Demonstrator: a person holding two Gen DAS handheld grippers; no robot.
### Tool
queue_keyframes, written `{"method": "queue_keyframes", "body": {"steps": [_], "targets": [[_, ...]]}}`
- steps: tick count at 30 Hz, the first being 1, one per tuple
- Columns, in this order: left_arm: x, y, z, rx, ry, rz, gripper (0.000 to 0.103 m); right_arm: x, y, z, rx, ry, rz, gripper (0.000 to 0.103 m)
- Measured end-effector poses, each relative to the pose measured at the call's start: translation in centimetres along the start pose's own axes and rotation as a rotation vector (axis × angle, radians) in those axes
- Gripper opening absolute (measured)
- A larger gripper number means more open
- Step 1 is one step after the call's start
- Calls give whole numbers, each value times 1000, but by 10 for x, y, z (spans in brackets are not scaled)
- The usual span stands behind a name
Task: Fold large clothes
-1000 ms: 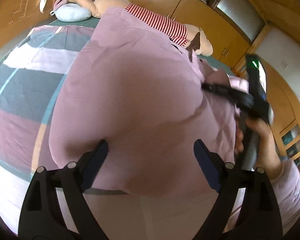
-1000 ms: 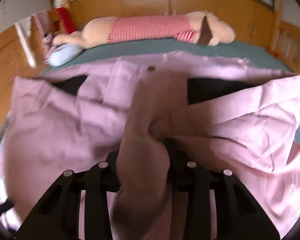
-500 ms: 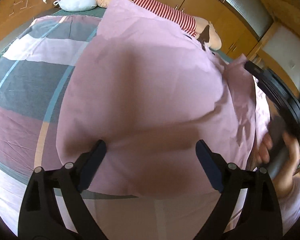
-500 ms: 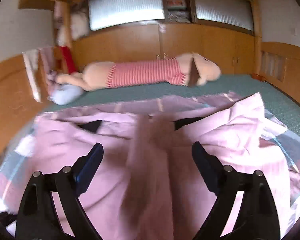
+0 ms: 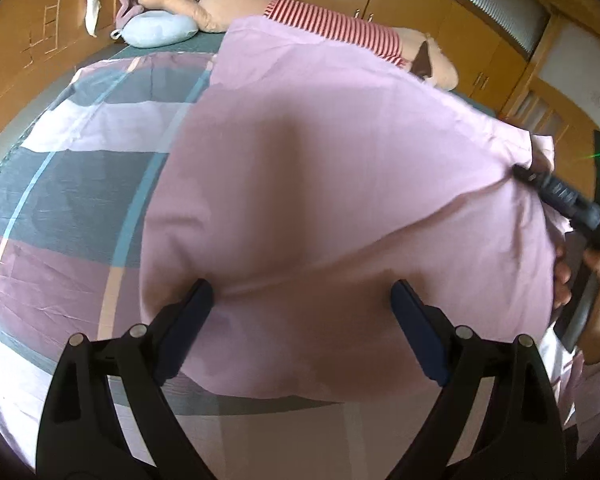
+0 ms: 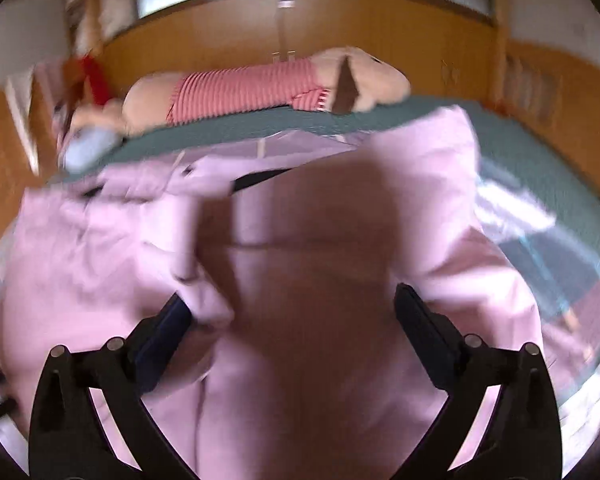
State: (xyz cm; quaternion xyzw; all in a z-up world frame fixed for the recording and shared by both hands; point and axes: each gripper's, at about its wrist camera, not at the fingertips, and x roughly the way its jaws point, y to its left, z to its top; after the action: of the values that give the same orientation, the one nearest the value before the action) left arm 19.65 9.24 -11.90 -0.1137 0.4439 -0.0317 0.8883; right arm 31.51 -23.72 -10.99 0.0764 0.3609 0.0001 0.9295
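Your right claw (image 6: 300, 320) has just been opening and now its jaws stand wide, holding nothing. The pink garment (image 6: 320, 280) lies under it and between the jaws, and a loose flap drapes over the tip of the left finger (image 6: 168, 320), but no pad presses on the cloth. Your left claw (image 5: 300, 312) is wide open too, and the same pink garment (image 5: 340, 168) fills the space just ahead of it and between its jaws.

It looks like you have just let go of a fold. Before you pull the right claw away, lift it clear so the flap on its finger does not drag and spoil the fold. Then pick the next edge near a corner, pinch only the layers you mean to move, and carry them low and slow across the cloth. The fabric looks thin and floppy, so it will likely wrinkle if you rush. Use the left claw to pat the near edge flat.

The garment rests on a bed with a checked cover (image 5: 80, 180) in grey, pink and white, off to the left of the left claw. Far ahead of both claws lies a long plush toy (image 6: 260, 88) in a red striped top, with a pale blue cushion (image 5: 156, 32) beside it. Wooden cupboards (image 5: 480, 60) line the wall behind
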Motion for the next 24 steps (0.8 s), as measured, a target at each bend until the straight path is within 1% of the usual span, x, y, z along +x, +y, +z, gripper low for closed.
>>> {"method": "queue_keyframes", "body": {"steps": [2, 3, 4, 5, 6, 8, 9, 11, 13, 14, 16, 18, 20, 22, 24], "targets": [[2, 3, 0, -10, 3, -6, 92, 5, -10, 4, 44, 4, -12, 101], [3, 4, 1, -8, 3, -3, 92, 2, -13, 5, 59, -1, -52, 101], [4, 4, 1, -8, 12, 20, 92, 3, -20, 9, 76, -6, -151, 99], [6, 6, 0, -11, 19, 29, 92, 1, -30, 12, 108, -20, -174, 99], [7, 8, 0, -18, 21, 30, 93, -4, -39, 12, 146, -32, -179, 99], [5, 10, 0, -33, 7, 19, 93, -17, -52, 11, 179, -54, -125, 98], [2, 11, 2, -46, -7, 13, 93, -23, -53, 9, 168, -56, -104, 98], [-6, 11, 4, -66, -56, -12, 93, -38, -49, 3, 102, -78, -68, 98], [-13, 7, 4, -63, -93, -46, 93, -51, -45, -3, 46, -91, -12, 98], [-13, 3, 4, -51, -103, -58, 93, -52, -41, -6, 24, -80, 13, 98], [-5, -2, 2, -40, -76, -71, 96, -46, -31, -7, -21, -42, 22, 98], [3, -5, 0, -25, -58, -48, 96, -30, -23, -4, -73, -1, -8, 98], [11, -10, -2, 21, -36, -4, 97, -15, -22, -7, -101, 52, -59, 98], [15, -13, -2, 62, -12, 45, 99, -6, -25, -10, -118, 63, -114, 99], [18, -9, -2, 53, -4, 62, 100, 1, -29, -9, -135, 57, -184, 100]]}}
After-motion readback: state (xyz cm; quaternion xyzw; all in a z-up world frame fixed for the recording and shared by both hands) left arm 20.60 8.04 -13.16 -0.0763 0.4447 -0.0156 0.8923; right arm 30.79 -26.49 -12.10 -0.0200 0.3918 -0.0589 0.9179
